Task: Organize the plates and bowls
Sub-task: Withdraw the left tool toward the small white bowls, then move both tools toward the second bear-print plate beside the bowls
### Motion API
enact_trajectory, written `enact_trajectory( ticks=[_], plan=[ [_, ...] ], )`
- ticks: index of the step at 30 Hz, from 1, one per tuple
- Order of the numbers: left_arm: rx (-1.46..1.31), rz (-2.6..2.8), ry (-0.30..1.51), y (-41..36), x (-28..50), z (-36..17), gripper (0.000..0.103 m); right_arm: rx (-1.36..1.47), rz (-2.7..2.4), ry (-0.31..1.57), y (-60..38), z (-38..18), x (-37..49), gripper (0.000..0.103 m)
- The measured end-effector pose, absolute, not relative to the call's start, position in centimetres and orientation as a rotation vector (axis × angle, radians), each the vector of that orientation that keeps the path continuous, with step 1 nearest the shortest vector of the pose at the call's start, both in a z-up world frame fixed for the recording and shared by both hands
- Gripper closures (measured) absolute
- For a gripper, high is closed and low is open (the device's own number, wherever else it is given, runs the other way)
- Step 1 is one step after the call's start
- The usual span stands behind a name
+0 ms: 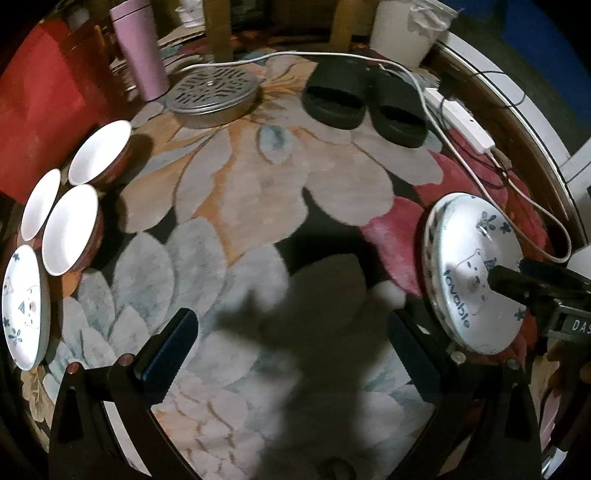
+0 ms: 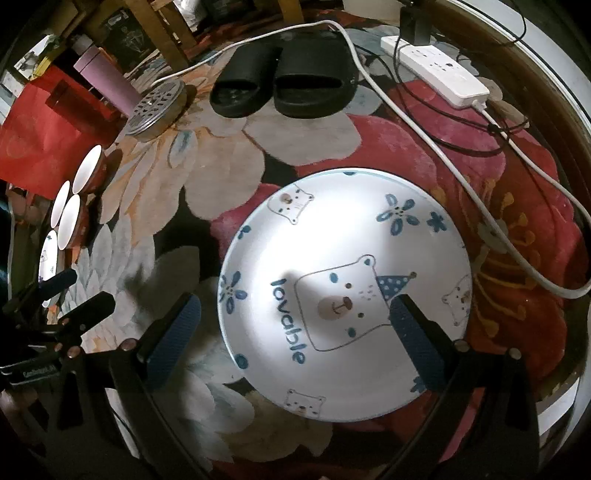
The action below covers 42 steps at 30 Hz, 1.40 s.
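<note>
A white plate with a bear and the word "lovable" (image 2: pixel 343 291) lies on the flowered carpet, also in the left wrist view (image 1: pixel 469 273). My right gripper (image 2: pixel 295 332) is open just above it, one finger over its right part, the other over the carpet to its left. Three white bowls (image 1: pixel 70 229) (image 1: pixel 99 151) (image 1: pixel 40 203) and a second bear plate (image 1: pixel 24 306) sit grouped at the far left. My left gripper (image 1: pixel 291 354) is open and empty above the carpet's middle.
Black slippers (image 1: pixel 362 103), a perforated metal lid (image 1: pixel 214 92), a pink flask (image 1: pixel 140 48), a white power strip (image 2: pixel 436 70) with cables and a white bucket (image 1: pixel 402 29) stand at the carpet's far side. A red bag (image 1: pixel 37 110) is at the left.
</note>
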<state>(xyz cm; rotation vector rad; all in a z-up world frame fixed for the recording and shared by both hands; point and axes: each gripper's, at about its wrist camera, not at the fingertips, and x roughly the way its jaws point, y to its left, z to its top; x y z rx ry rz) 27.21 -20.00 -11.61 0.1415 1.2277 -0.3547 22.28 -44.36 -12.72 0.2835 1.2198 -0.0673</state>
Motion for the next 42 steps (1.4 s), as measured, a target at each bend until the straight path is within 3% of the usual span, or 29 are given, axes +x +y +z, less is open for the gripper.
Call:
enact_trajectory(
  ticks=[23,42],
  plan=[
    [0.241,-0.282,1.182,-9.3,28.3,-7.4,0.001,0.272,0.023,1.197,-38.7,-12.1,23.9,0.000],
    [0.041,-0.141,1.149,11.1,24.4,-5.9,0.001,0.078,0.244,1.295,-22.7,-11.8,27.3,0.000]
  ],
)
